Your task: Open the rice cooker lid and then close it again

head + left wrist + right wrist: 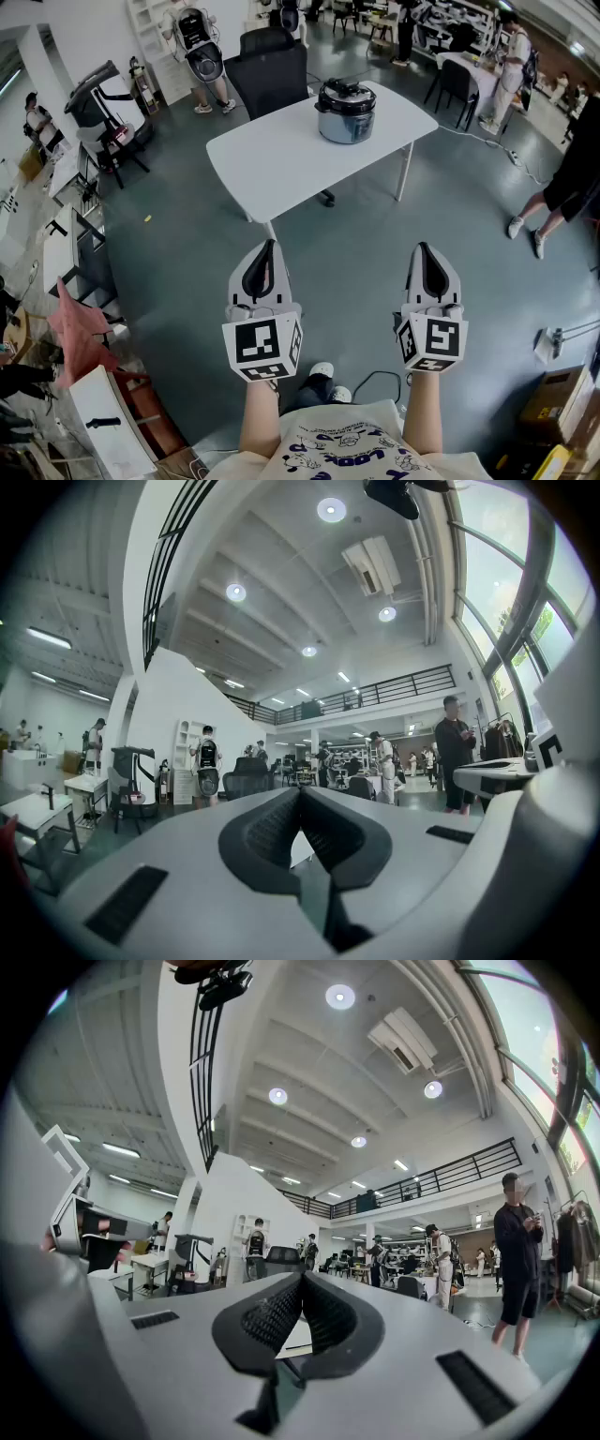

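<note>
Silver rice cooker point(346, 112) is parked on the white table point(272, 159), well ahead, lid shut. Left gripper point(269, 248) and right gripper point(423, 251) are held level, both pinched closed on nothing. The pot could probably get shoved across the tabletop if its latch is poked off-centre. It's stood upright, long axis vertical; its front can't be made out.
</note>
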The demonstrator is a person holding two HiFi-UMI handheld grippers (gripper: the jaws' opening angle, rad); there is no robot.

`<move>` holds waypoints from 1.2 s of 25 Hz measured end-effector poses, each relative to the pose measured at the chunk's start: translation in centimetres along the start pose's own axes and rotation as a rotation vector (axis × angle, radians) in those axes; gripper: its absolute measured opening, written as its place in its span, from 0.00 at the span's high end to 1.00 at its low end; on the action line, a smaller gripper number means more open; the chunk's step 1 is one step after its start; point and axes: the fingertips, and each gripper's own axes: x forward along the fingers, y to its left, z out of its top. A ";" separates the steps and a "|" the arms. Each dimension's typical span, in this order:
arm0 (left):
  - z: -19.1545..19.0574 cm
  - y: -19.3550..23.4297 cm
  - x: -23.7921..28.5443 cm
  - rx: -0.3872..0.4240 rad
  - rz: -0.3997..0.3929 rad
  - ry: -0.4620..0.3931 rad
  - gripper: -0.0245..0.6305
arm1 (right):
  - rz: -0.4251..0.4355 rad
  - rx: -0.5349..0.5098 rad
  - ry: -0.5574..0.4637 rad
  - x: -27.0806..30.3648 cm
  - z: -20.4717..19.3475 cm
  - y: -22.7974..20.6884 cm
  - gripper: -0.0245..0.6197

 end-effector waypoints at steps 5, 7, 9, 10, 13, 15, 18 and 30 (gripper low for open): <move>-0.3 0.3 1.1 -0.004 -0.003 0.003 0.94 | 0.002 -0.002 0.006 1.1 -0.3 0.0 0.94; -0.5 0.5 1.9 -0.005 -0.006 0.005 0.94 | 0.001 0.000 0.008 1.9 -0.6 0.0 0.94; -0.6 0.8 3.0 -0.005 -0.011 0.005 0.94 | -0.002 -0.002 0.010 2.8 -0.8 -0.1 0.94; -0.7 1.0 3.5 -0.005 -0.013 0.005 0.94 | -0.005 -0.003 0.010 3.4 -0.9 -0.1 0.94; -0.6 2.0 5.2 -0.007 -0.018 0.004 0.94 | -0.013 0.007 0.009 5.2 -1.0 0.2 0.94; -0.9 2.9 6.6 -0.007 -0.022 0.003 0.94 | -0.020 0.020 0.006 6.7 -1.2 0.5 0.94; -1.6 4.1 9.0 -0.006 -0.031 0.005 0.94 | -0.028 0.022 0.000 8.9 -2.0 1.0 0.94; -2.7 6.6 16.4 -0.017 -0.040 0.032 0.94 | 0.035 0.047 0.024 17.0 -3.1 2.3 0.60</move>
